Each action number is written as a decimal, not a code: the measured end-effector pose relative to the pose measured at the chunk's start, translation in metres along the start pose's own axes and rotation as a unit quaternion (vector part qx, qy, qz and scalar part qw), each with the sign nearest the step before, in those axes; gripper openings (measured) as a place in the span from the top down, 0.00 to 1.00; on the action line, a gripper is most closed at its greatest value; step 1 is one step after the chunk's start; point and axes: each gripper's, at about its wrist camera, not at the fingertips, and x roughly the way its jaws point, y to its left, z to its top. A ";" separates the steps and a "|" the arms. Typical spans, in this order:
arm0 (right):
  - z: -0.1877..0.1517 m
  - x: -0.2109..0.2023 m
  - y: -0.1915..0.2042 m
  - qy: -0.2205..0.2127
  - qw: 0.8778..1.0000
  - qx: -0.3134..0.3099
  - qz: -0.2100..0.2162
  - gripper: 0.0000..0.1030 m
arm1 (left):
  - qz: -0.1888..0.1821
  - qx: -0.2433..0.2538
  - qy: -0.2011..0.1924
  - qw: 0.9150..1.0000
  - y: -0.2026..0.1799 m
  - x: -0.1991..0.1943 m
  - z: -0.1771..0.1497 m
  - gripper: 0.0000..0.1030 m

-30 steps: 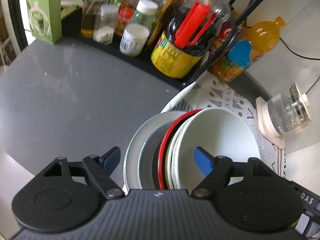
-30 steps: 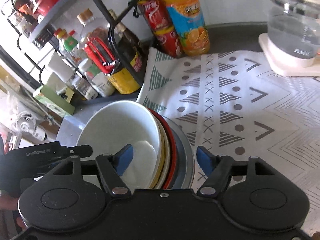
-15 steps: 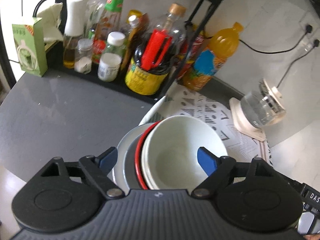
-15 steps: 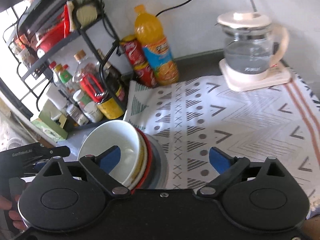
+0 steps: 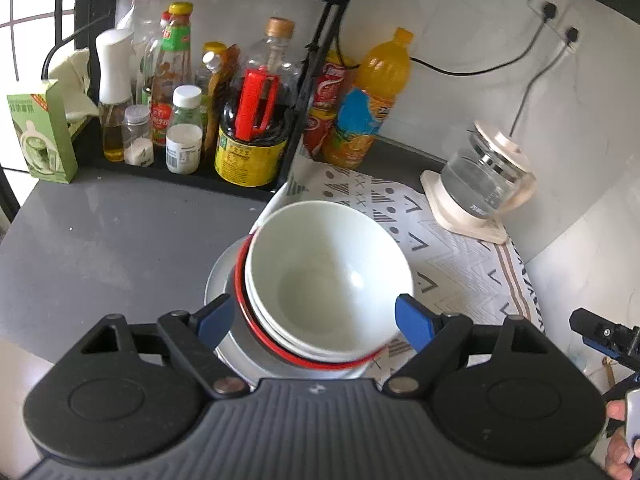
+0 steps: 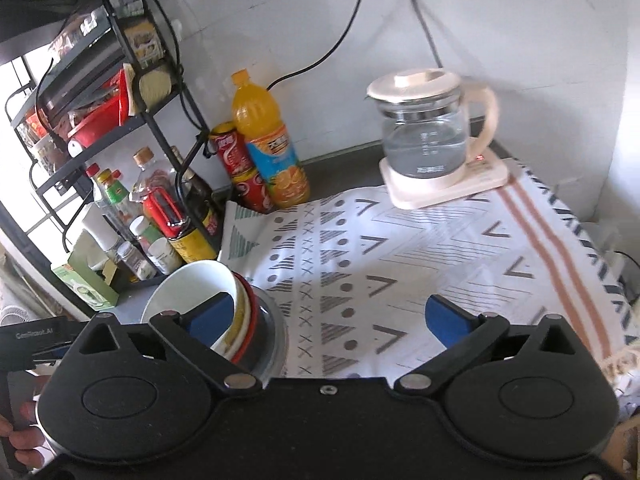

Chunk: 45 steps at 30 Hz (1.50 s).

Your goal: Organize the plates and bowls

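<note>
A stack of dishes stands where the grey counter meets the patterned cloth. A white bowl [image 5: 328, 272] sits on top, nested in more bowls, a red-rimmed plate [image 5: 244, 304] and a wide grey plate [image 5: 220, 280]. My left gripper [image 5: 314, 320] hovers above the stack's near side, open, its blue pads clear of the bowl. In the right wrist view the stack [image 6: 196, 288] lies low on the left. My right gripper [image 6: 328, 318] is raised over the cloth with its jaws opening wide. Only cloth shows between them.
A black rack [image 5: 316, 80] of sauce bottles stands behind the stack, with a green box [image 5: 40, 132] at its left. An orange juice bottle [image 6: 268, 148] and red cans [image 6: 240, 172] stand by the wall. A glass kettle [image 6: 428, 136] sits on the cloth's [image 6: 440, 248] far corner.
Both grippers have risen and drawn back from the stack. The right jaws, which straddled the stack, have spread wide and now sit to its right. The left view has rolled level.
</note>
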 end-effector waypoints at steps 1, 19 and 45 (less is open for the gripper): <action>-0.003 -0.006 -0.003 -0.003 1.000 0.001 -0.003 0.00 | 0.000 0.004 0.000 1.000 -0.004 -0.004 -0.004 0.16; -0.060 -0.104 -0.005 -0.064 0.996 0.013 -0.067 0.00 | -0.011 0.072 -0.017 0.997 -0.032 -0.078 -0.056 0.06; -0.129 -0.162 0.024 -0.067 0.992 -0.022 -0.107 0.00 | -0.031 0.134 -0.037 0.990 -0.033 -0.138 -0.120 0.01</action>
